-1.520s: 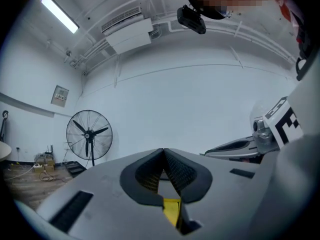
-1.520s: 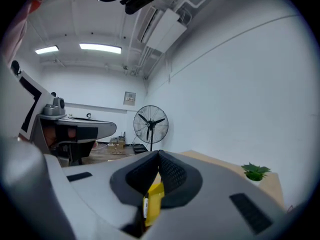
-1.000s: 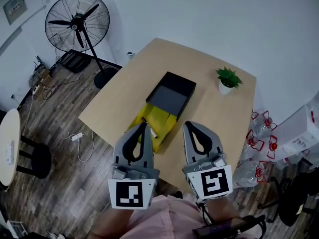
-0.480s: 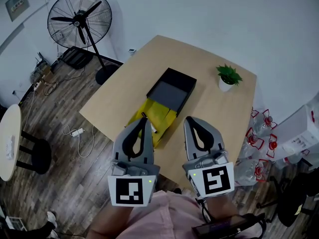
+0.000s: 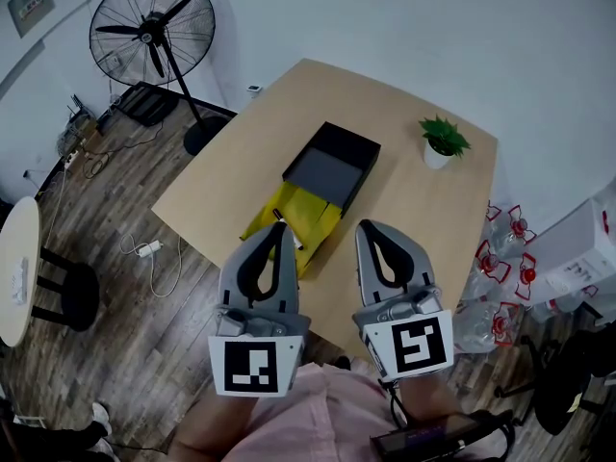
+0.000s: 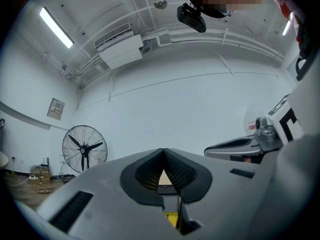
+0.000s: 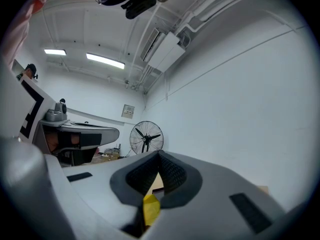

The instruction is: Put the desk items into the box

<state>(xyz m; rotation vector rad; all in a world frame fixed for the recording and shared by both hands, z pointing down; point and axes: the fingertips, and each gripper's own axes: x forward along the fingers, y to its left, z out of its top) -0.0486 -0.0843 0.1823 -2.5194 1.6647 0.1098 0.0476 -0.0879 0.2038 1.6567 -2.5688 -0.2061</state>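
Observation:
An open black box [image 5: 332,165] lies in the middle of the tan table [image 5: 423,210]. Against its near side is a yellow sheet-like item [image 5: 306,215] with a small pen-like thing [image 5: 290,238] on it, partly hidden behind my left gripper. Both grippers hang high above the table's near edge, close to the person's body. My left gripper [image 5: 279,241] [image 6: 163,150] is shut with nothing in it. My right gripper [image 5: 369,226] [image 7: 159,153] is also shut and holds nothing. Through the gap under each pair of jaws, a bit of yellow and of the black box shows.
A small potted plant [image 5: 442,147] stands at the table's far right corner. A standing fan [image 5: 152,35] is on the floor at the far left. A round white table [image 5: 13,272] and a stool [image 5: 67,299] are at the left; several water bottles [image 5: 500,277] at the right.
The head view has drifted slightly; both grippers stay shut and in about the same place. Nothing on the table has moved.

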